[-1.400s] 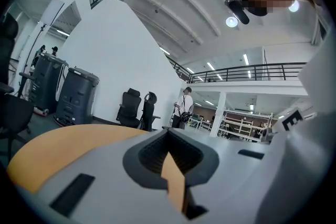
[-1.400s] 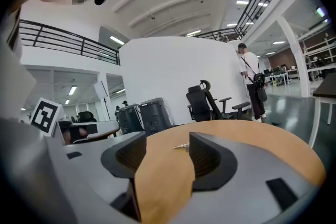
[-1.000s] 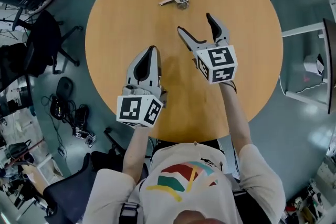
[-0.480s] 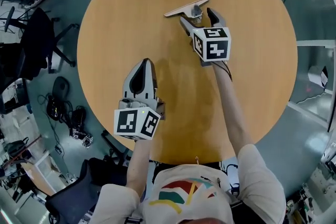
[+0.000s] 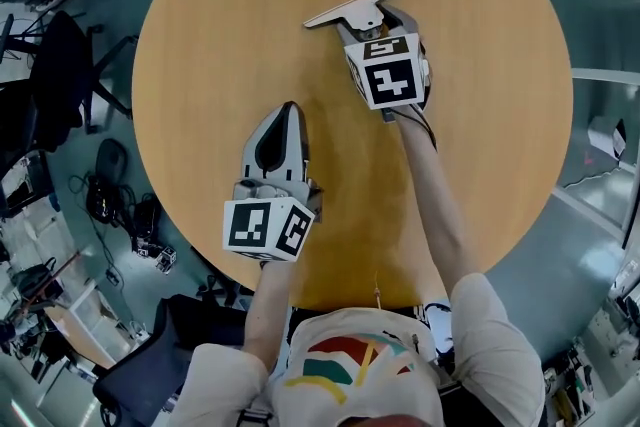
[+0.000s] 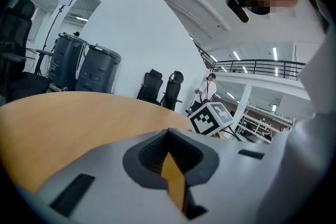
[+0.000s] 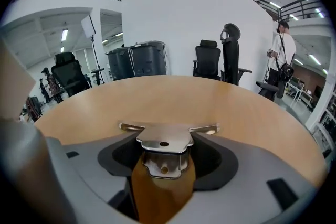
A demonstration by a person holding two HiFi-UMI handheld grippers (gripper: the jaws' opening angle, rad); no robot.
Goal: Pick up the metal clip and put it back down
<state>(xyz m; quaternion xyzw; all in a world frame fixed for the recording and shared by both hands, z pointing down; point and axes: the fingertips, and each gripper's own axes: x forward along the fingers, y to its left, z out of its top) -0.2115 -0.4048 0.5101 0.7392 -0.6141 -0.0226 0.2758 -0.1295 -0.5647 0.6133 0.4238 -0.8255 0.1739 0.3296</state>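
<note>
The metal clip (image 5: 352, 10) lies on the round wooden table (image 5: 200, 65) at its far side, with flat silver wings and a folded body (image 7: 164, 145). My right gripper (image 5: 375, 17) reaches down over the clip, one finger on each side of its body. Its jaws have just been closing, but bare wood still shows beside the clip and the pads are not pressing on it. In the right gripper view the clip sits centred in my right gripper (image 7: 165, 157). My left gripper (image 5: 280, 120) hovers over the near middle of the table, fingers together and empty (image 6: 170, 152).
Black office chairs (image 5: 60, 85) and a tangle of cables (image 5: 130, 215) stand on the floor to the left of the table. A white stand (image 5: 600, 130) is at the right. Bare wood surrounds the clip.
My right gripper moved forward and down until its jaws straddle the clip, and they narrowed. My left gripper dropped a little and stays shut.
</note>
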